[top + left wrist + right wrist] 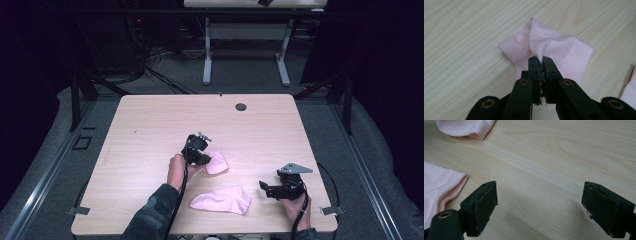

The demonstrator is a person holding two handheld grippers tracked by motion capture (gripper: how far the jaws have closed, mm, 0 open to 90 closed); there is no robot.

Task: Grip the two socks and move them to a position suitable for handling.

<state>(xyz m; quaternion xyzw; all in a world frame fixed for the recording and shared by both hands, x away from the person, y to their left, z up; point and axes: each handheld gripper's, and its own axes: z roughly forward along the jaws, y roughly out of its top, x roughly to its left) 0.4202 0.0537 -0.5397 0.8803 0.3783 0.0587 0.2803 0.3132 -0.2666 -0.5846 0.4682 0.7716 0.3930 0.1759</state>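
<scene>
The left gripper (541,61) had pinched a fold of the far pink sock (554,47), at one o'clock from the near sock (222,199) on the desk (150,125). The right gripper (539,202) hung wide, empty. So thin a pinch might slip when lifted.

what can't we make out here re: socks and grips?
- Far pink sock: in the high view the left gripper covers its near edge.
- Same sock, left gripper view: the shut jaws hide the pinched fold.
- Near pink sock: cut off by the right gripper view's left edge.
- Right gripper: jaws open over bare table.
</scene>
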